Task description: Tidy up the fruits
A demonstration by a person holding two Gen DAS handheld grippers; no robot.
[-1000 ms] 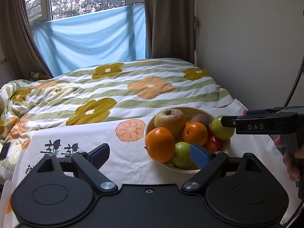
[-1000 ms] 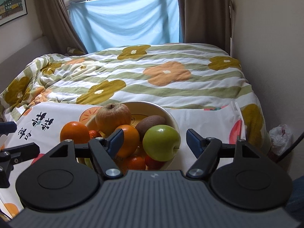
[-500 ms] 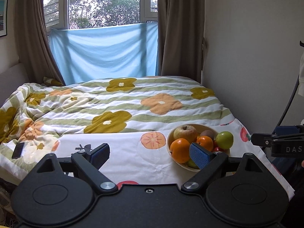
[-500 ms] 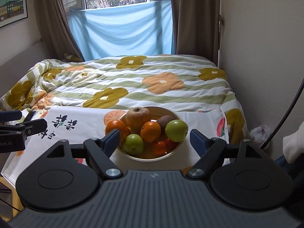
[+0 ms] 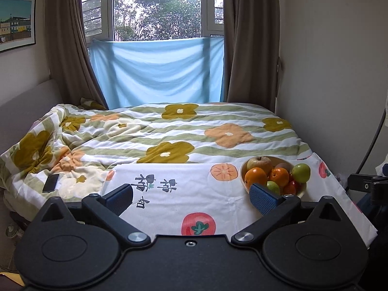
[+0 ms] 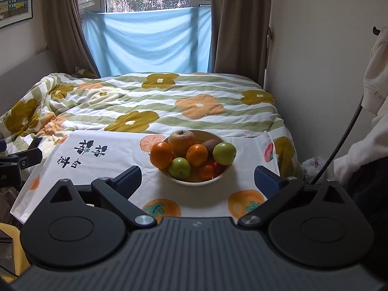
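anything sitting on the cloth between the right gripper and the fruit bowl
No. In the right wrist view only bare printed cloth lies between the right gripper and the fruit bowl; its open jaws hold nothing.

Bare cloth left of bowl

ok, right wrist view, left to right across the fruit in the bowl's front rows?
Large orange → small green apple → middle orange → big green apple, all piled in the bowl.

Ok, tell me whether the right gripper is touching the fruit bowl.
Apart. The right wrist view shows the right gripper open and empty, with bare cloth between its fingertips and the fruit bowl.
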